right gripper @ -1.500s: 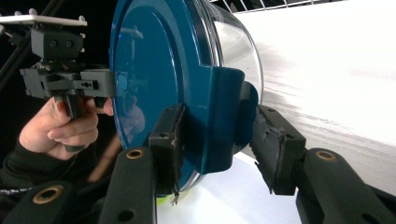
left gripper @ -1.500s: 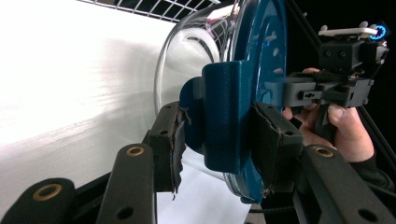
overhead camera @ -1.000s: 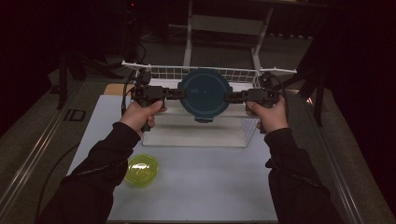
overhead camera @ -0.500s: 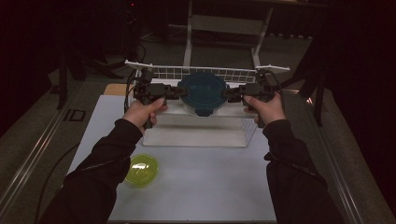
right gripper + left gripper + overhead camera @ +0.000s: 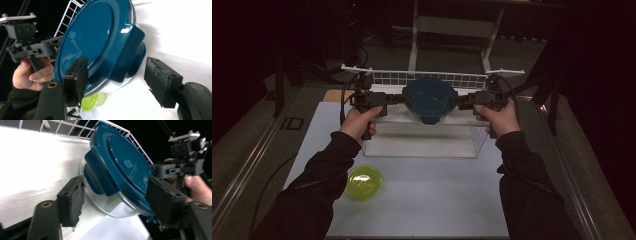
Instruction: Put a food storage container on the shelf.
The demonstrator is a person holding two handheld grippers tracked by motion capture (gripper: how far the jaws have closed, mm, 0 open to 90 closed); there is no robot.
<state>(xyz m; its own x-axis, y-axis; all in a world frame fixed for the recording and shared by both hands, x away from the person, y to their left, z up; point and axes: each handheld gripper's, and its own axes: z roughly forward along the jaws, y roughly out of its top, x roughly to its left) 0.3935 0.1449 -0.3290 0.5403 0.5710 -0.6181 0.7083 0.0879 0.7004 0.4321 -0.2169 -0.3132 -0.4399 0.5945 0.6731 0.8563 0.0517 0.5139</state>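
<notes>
A clear round container with a dark blue lid (image 5: 430,97) rests in the white wire rack (image 5: 447,79). My left gripper (image 5: 404,100) meets it from the left and my right gripper (image 5: 457,102) from the right, both level. In the left gripper view the lid's side tab (image 5: 100,178) lies between the left gripper's (image 5: 118,202) pads with a gap. In the right gripper view the other tab (image 5: 132,50) sits between the right gripper's (image 5: 120,80) pads, the right pad well clear. Both sets of jaws have just been opening and stand open around the tabs.
A yellow-green round lid (image 5: 364,182) lies on the white tabletop (image 5: 437,200) near my left forearm. The rack's clear front wall (image 5: 422,145) faces me. Dark floor and metal rails (image 5: 247,165) flank the table.
Both pairs of jaws have widened off the lid's side tabs. The container and both hands stay almost where they were.
</notes>
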